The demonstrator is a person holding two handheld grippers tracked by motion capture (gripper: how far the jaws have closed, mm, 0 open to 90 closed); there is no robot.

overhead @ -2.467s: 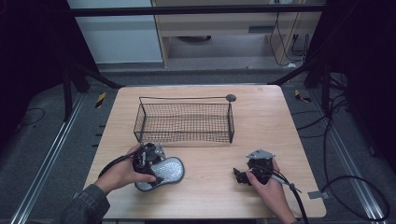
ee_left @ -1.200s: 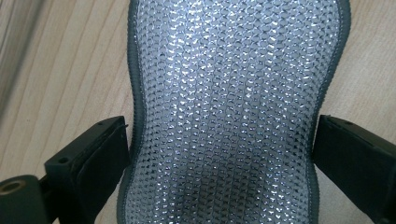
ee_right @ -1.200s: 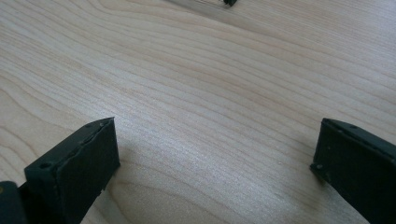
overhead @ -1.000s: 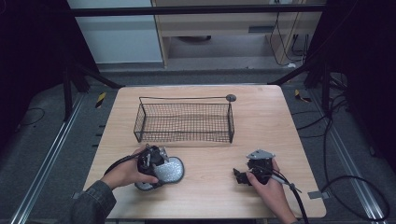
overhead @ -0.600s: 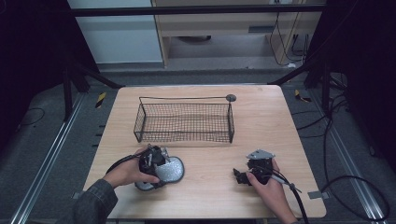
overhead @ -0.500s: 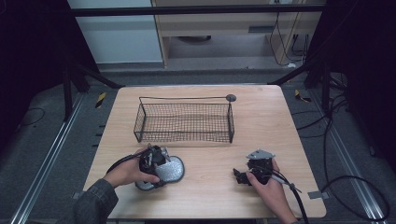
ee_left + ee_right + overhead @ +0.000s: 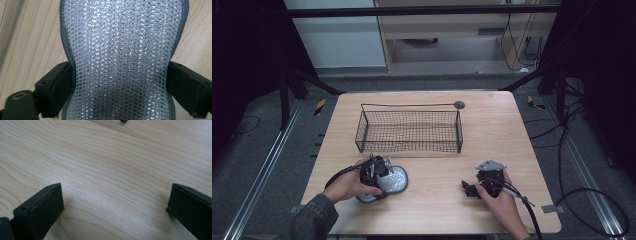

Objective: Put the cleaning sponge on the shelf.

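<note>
Pale rectangular wooden table [image 7: 492, 125] bearing a black wire-mesh basket [image 7: 409, 145] set towards its far edge, long side parallel to that edge, with a small dark round disc [image 7: 459, 104] at the basket's far right corner. The table stands on a grey floor [image 7: 272, 150] between two metal rails [image 7: 259, 185] running along its left and right sides, with a yellow-and-black striped marker [image 7: 320, 106] lying near each far corner. Beyond the table stand a light wooden cabinet [image 7: 452, 25] and a white panel [image 7: 334, 40]; black cables [image 7: 582, 195] loop over the floor at right.
</note>
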